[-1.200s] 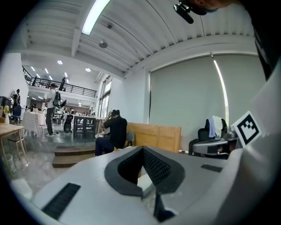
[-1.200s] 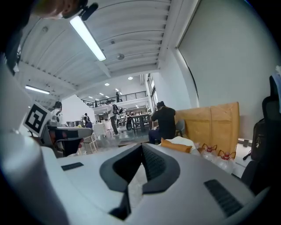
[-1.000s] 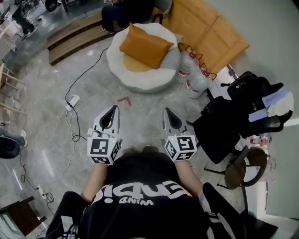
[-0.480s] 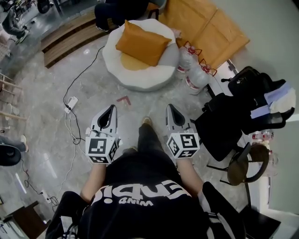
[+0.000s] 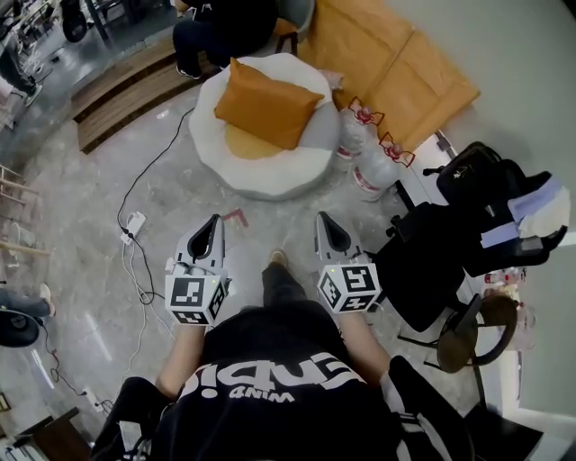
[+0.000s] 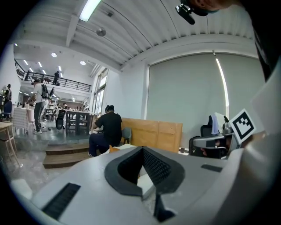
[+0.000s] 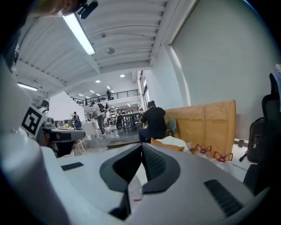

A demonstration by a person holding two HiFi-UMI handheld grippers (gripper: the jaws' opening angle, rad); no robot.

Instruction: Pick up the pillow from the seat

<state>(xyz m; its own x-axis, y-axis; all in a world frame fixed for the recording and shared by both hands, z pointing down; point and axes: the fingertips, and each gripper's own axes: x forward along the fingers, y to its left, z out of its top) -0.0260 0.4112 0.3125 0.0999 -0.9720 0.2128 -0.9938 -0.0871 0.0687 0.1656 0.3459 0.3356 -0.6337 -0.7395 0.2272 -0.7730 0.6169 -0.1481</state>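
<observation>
An orange pillow (image 5: 265,103) lies tilted on a round white seat (image 5: 261,167) near the top of the head view. The pillow (image 7: 169,146) also peeks over the jaws in the right gripper view, and a small orange corner of the pillow (image 6: 113,149) shows in the left gripper view. My left gripper (image 5: 213,221) and right gripper (image 5: 324,219) are held side by side over the floor, well short of the seat. Both are shut with nothing between their jaws.
Two large water bottles (image 5: 371,167) stand right of the seat beside wooden boards (image 5: 396,63) leaning on the wall. A black chair with bags (image 5: 468,216) is at the right. Cables and a power strip (image 5: 133,221) lie on the floor at left. A seated person (image 5: 220,22) is behind the seat.
The view has shifted as the person steps forward; a foot now shows between the grippers. The seat and pillow sit slightly closer. Both grippers stay shut.
</observation>
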